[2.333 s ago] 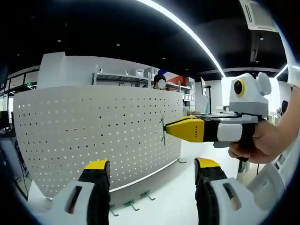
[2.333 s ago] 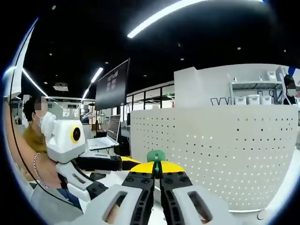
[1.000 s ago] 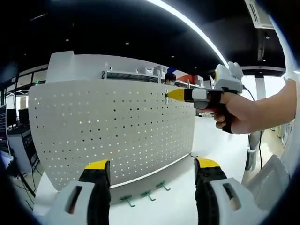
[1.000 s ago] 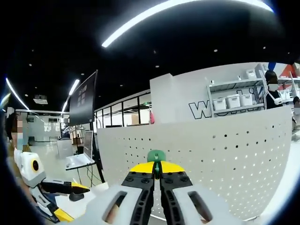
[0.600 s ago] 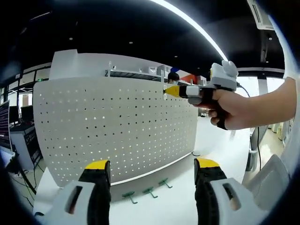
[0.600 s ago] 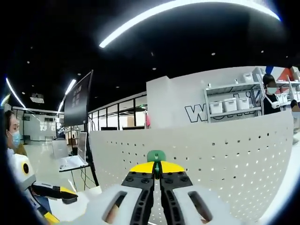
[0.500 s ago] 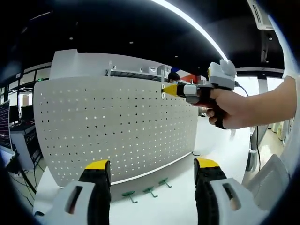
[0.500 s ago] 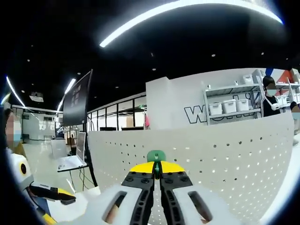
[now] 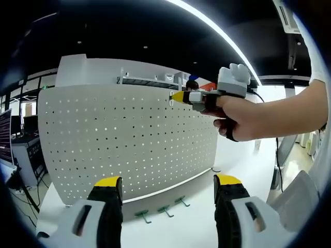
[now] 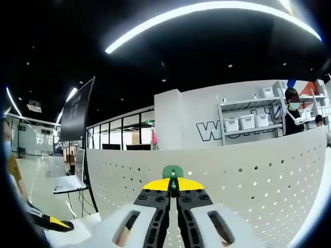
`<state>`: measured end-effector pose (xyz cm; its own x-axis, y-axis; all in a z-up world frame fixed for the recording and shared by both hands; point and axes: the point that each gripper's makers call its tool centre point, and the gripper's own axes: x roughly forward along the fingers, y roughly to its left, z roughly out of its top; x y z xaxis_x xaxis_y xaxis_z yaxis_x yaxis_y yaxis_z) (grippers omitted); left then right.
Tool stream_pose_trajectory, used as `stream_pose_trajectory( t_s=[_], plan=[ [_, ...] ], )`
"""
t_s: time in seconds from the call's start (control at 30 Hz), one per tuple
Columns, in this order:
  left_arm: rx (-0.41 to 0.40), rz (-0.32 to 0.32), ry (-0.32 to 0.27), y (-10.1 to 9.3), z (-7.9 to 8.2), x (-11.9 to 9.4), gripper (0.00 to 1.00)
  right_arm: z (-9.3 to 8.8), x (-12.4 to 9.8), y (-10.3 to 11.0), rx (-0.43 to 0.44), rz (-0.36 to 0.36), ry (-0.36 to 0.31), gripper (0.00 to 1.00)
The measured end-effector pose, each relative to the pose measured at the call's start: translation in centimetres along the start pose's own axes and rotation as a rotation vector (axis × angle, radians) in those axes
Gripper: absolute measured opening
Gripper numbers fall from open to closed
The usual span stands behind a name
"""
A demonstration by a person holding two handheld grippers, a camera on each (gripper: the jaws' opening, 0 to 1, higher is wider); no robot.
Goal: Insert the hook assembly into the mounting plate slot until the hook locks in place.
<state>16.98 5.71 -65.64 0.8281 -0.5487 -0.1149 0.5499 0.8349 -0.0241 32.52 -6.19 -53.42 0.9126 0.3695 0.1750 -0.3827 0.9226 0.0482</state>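
Left gripper view first: the left gripper (image 9: 165, 194) hangs back with its yellow-tipped jaws spread wide and nothing between them, pointed at the white perforated metal pegboard (image 9: 103, 144) standing on the white table (image 9: 186, 227). Three spare small green hooks (image 9: 160, 211) lie on the table at the board's foot. The right gripper (image 9: 178, 97), held in a hand (image 9: 240, 116), is now up at the top edge of the board. Over the last couple of seconds it's gone from mid-height to the top row and slid a bit further along it, so I'd say the hole is being lined up rather than the hook being seated yet.

Right gripper view: jaws pinched tight on the green plastic hook (image 10: 172, 172), which pokes out just past the tips. The board's upper edge has dropped lower in this view than half a second ago, matching that climb. Can't tell if the hook touches the board.
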Motion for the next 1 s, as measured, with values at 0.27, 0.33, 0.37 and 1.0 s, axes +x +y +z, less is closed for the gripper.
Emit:
stream_pose_trajectory(
  t_s=[0.27,0.33,0.37,1.0],
  plan=[
    [0.004,0.003,0.004,0.4,0.0,-0.1,0.74,0.0,0.9,-0.1,-0.032,-0.027,-0.015,0.00],
    [0.002,0.004,0.005,0.5,0.0,-0.2,0.74,-0.2,1.1,-0.2,-0.034,-0.032,-0.012,0.00],
    [0.001,0.005,0.006,0.5,-0.1,-0.3,0.74,-0.2,1.2,-0.3,-0.027,-0.034,-0.013,0.00],
    [-0.008,0.022,0.024,1.3,-1.0,-0.6,0.73,-1.1,2.8,0.1,-0.075,-0.040,0.009,0.00]
  ],
)
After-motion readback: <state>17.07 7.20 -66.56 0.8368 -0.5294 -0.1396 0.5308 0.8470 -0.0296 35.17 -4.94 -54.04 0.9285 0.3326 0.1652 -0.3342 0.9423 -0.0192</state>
